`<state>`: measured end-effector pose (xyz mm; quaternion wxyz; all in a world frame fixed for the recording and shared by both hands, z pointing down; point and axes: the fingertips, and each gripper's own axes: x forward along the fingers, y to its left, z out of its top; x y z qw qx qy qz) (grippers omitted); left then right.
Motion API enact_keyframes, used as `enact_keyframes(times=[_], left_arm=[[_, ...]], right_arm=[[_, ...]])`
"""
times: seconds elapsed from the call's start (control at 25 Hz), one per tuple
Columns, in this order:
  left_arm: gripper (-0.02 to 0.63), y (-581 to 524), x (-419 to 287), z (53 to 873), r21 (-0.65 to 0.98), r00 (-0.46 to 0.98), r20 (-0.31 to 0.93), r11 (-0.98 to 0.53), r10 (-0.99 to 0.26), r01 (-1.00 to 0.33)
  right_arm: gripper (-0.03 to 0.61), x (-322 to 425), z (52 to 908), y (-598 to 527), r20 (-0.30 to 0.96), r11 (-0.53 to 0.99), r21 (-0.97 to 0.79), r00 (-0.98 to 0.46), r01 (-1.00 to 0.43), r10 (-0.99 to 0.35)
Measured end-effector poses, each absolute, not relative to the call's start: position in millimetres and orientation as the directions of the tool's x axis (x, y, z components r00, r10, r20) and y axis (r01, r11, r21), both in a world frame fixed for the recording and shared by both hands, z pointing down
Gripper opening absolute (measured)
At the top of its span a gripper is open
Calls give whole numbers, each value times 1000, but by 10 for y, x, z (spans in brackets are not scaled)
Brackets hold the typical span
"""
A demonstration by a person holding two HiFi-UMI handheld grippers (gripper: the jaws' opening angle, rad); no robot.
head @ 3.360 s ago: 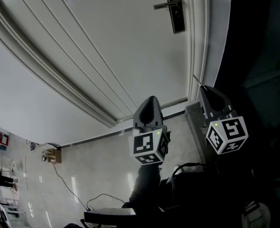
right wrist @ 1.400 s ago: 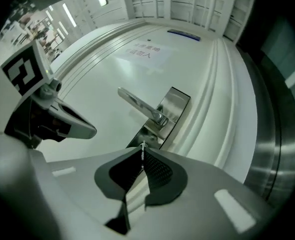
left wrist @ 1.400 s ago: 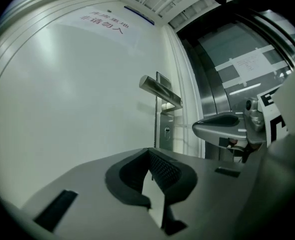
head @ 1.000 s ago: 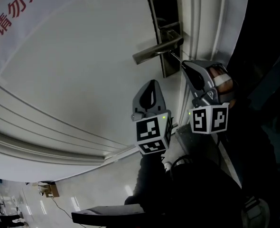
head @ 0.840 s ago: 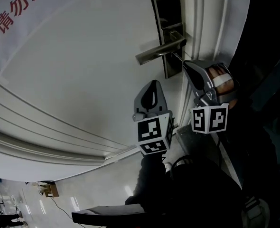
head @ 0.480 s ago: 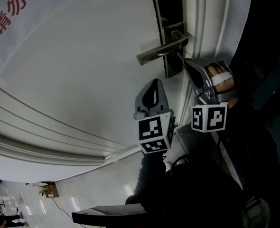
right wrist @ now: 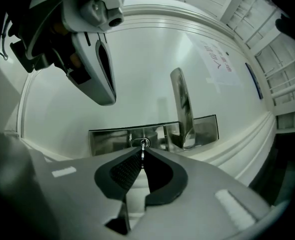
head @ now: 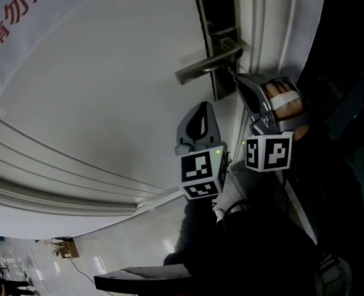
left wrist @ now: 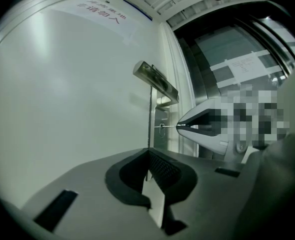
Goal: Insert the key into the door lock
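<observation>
Since the earliest head view, both grippers have closed in on the door (head: 108,73). The lock plate (head: 216,17), then far off at the top of the picture, now sits just beyond the right gripper (head: 234,74), which has come up under the lever handle (head: 206,63). Over the last half second almost nothing shifts.

Seen along its own jaws, the right gripper (right wrist: 142,155) has them pressed together on the key (right wrist: 143,151). They pinch the near end, and the thin blade sticks out straight to the far side into the keyhole (right wrist: 144,143) in the plate, just left of the lever's root. The left gripper view shows the same from the side: a slim bare shank (left wrist: 168,127) bridging the jaw tips and the keyhole. The tip looks to be at or just inside the slot, but I cannot tell how deep it sits.

The left gripper (head: 200,105) hangs nearer and lower, apart from the lock. Its jaws (left wrist: 148,151) are pressed together with nothing between them.

I judge the key to be light, stiff and smooth metal, so it can easily pivot or slip in a pinch. The hold belongs on the flat head, well back from the blade, as it is now. The push should run straight along the blade, because any sideways load would likely jam it or twist it between the pads.
</observation>
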<state>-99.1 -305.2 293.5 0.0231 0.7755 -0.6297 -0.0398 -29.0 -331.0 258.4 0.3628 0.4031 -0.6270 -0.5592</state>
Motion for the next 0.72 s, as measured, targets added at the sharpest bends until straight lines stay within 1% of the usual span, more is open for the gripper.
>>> enact_keyframes(times=[0.72], left_arm=[[2,-3030,-1021,2910,101,217,-42,-220,-975,-970]], right_arm=[[12,-364,2563,-3366,42,52,998,-341,-19,-939]])
